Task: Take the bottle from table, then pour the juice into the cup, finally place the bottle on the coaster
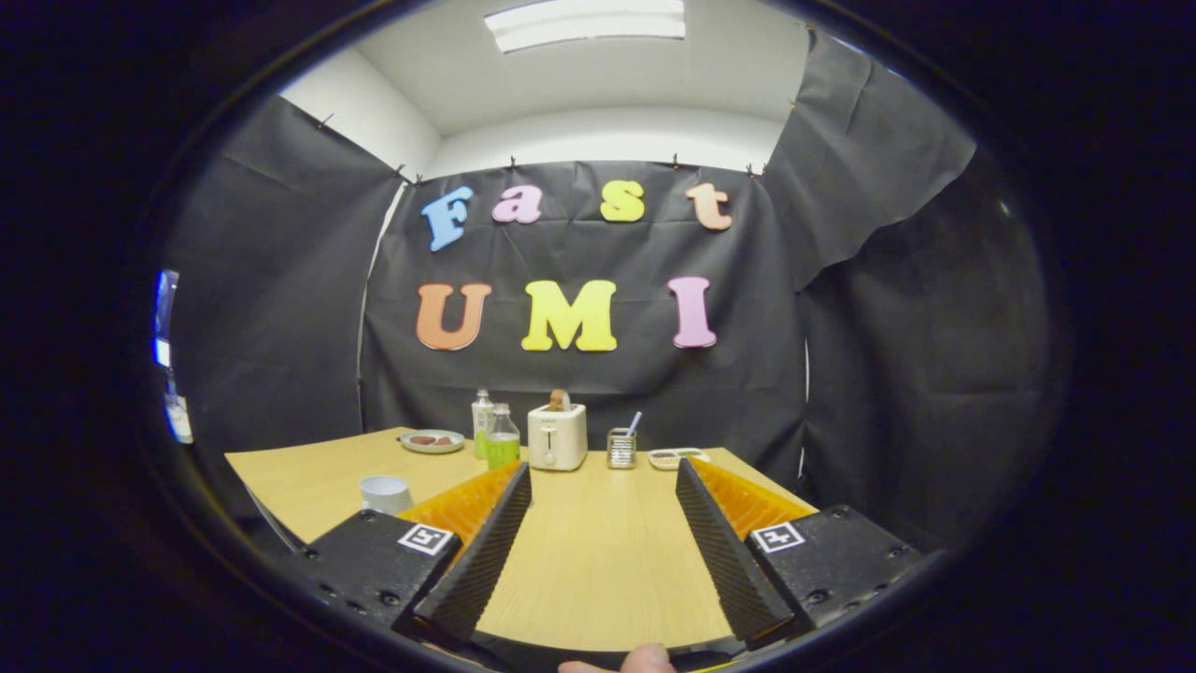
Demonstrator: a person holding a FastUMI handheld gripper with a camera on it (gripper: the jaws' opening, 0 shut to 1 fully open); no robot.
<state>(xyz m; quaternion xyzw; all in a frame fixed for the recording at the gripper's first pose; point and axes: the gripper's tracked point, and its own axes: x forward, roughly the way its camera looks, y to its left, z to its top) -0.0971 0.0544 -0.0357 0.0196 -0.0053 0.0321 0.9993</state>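
- Far left, beyond the fingers: a plate [431,440] with something dark on it sits toward the back of the table [598,570].
- Near left, just beside my left finger: the cup [385,493], upright. I can't see inside it, so whether juice is in it I can't tell.
- Left of centre at the back: the bottle [502,436], upright on the table, green juice in its lower part, cap looks on. A taller bottle [481,418] stands right behind it, touching or nearly so in this view.
- Coaster: I can't pick one out; nothing visible under the bottle, but it's small and far, so I'm not sure.
- Centre back: toaster [557,436] with a slice sticking up, just right of the bottle.
- My gripper [603,486]: fingers spread wide apart, nothing between them, just bare tabletop. It's well short of the bottle, aimed roughly at the toaster.
- Right of the toaster: a small mesh holder [621,448] with a stick in it, then a flat tray [676,457] by my right finger's tip.
- Progress call: the bottle stands free and I'm not holding it. That fits either a bottle waiting to be picked up or one set back down after pouring. The unseen cup contents and coaster leave it open.
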